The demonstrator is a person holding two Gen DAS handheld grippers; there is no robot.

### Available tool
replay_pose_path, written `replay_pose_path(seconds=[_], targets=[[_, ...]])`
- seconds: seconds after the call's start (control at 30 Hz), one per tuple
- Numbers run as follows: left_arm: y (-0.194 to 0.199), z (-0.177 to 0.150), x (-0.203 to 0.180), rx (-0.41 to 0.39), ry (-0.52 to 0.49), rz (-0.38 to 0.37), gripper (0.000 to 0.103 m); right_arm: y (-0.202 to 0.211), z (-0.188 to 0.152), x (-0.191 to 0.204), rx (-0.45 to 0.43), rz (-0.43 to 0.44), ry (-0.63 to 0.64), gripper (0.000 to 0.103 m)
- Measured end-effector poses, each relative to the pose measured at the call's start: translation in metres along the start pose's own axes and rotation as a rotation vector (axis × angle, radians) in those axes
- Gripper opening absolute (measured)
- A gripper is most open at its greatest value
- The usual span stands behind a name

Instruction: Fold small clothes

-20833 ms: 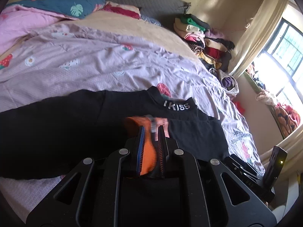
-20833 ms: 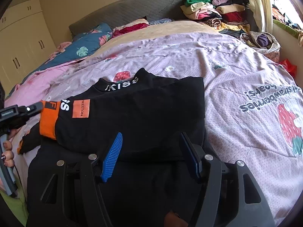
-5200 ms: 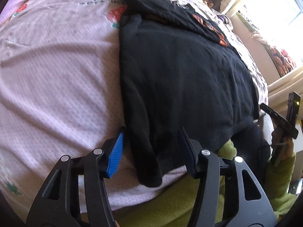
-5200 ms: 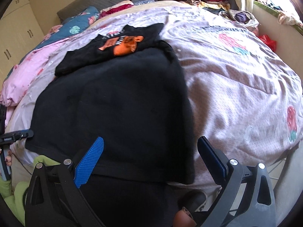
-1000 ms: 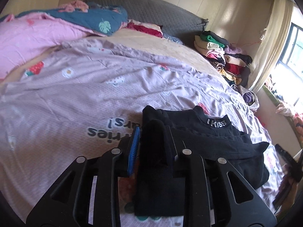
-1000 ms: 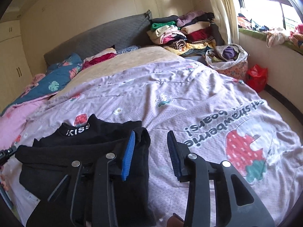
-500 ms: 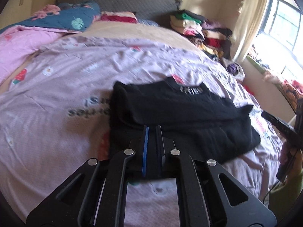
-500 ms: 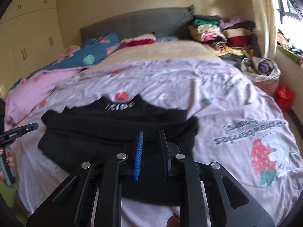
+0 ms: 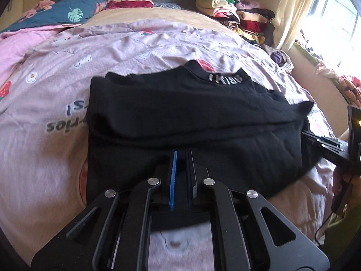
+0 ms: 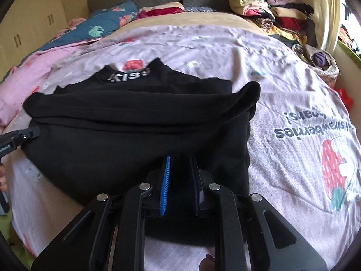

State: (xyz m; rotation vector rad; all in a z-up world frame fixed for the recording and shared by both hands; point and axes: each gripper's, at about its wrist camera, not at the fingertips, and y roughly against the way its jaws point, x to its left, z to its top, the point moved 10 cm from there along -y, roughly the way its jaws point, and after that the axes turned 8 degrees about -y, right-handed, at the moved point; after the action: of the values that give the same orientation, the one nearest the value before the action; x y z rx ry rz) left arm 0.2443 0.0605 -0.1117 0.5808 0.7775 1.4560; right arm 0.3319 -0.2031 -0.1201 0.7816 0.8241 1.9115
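A black top [image 9: 191, 117] with white letters on its collar lies folded crosswise on the lilac bedspread [image 9: 40, 117]; it also shows in the right wrist view [image 10: 135, 126]. My left gripper [image 9: 181, 155] hangs over the near edge of the top, its jaws nearly together with a thin gap and nothing between them. My right gripper [image 10: 180, 160] is over the near edge further right, jaws a little apart and empty. Each gripper shows at the edge of the other's view.
A stack of folded clothes [image 9: 234, 15] sits at the bed's far right corner. Pink and blue quilts [image 10: 74, 38] lie at the far left by the grey headboard. A bag of clothes [image 10: 320, 61] and a window are on the right.
Both grippers have drawn back toward the near edge of the folded top. The right gripper's jaws have opened slightly. The top lies flatter on the bed.
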Motion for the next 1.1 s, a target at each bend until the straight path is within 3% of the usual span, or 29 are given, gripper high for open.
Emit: replay_pose_path(seconds=[0.33,0.63,0.7,0.8,0.83,0.87,0.9,0.97,1.03,1.1], targets=[[-0.03,0.03,0.022,0.0,0.054,0.018,0.002,-0.017,0.03,-0.011,-0.044,0.0,-0.015,0.011],[-0.045,0.058,0.057,-0.019,0.101,0.102,0.002,-0.02,0.066,-0.029,-0.209,-0.078,-0.017,0.011],[-0.042,0.062,0.067,-0.034,0.133,0.112,0.003,-0.016,0.07,-0.037,-0.222,-0.059,-0.061,0.012],[-0.029,0.067,0.082,-0.079,0.169,0.14,0.016,-0.01,0.075,-0.051,-0.241,-0.073,-0.088,0.018],[-0.025,0.068,0.088,-0.091,0.182,0.151,0.02,-0.008,0.075,-0.055,-0.244,-0.076,-0.097,0.026],[-0.023,0.069,0.094,-0.095,0.19,0.158,0.021,-0.007,0.076,-0.061,-0.245,-0.083,-0.114,0.041],[-0.023,0.069,0.099,-0.093,0.199,0.165,0.021,-0.005,0.077,-0.064,-0.247,-0.082,-0.125,0.048],[-0.023,0.068,0.108,-0.082,0.212,0.172,0.028,-0.006,0.076,-0.066,-0.243,-0.078,-0.127,0.05],[-0.03,0.066,0.107,-0.056,0.19,0.16,0.045,-0.012,0.072,-0.064,-0.218,-0.068,-0.119,0.051],[-0.036,0.064,0.106,-0.036,0.172,0.163,0.045,-0.019,0.069,-0.062,-0.194,-0.064,-0.114,0.051]])
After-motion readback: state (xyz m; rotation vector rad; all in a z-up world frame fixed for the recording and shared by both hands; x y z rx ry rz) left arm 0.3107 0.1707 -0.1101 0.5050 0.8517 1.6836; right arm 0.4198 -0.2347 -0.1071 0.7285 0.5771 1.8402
